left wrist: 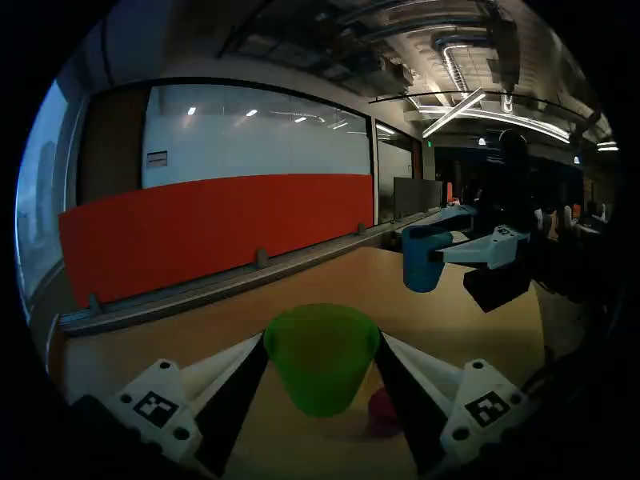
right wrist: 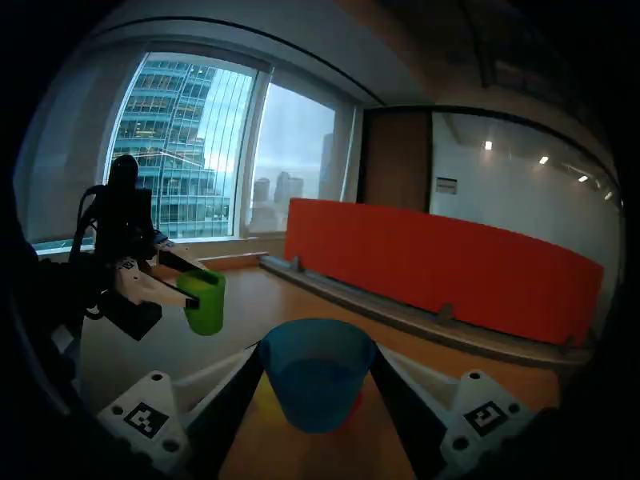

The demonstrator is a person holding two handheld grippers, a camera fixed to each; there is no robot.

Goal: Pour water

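In the left gripper view my left gripper [left wrist: 322, 364] is shut on a green cup [left wrist: 322, 368], held upright above the wooden table [left wrist: 200, 344]. Farther off to the right, my right gripper [left wrist: 436, 258] holds a blue cup [left wrist: 422, 258] in the air. In the right gripper view my right gripper [right wrist: 317, 376] is shut on the blue cup [right wrist: 317, 374], upright, its inside dark. At the left of that view the left gripper [right wrist: 186, 298] holds the green cup [right wrist: 203, 301] at about the same height. The two cups are apart.
A small pink object [left wrist: 382, 412] lies on the table below the green cup. A low rail [left wrist: 240, 276] and an orange panel [left wrist: 216, 228] run along the table's far edge. Large windows [right wrist: 184, 152] stand behind the left gripper.
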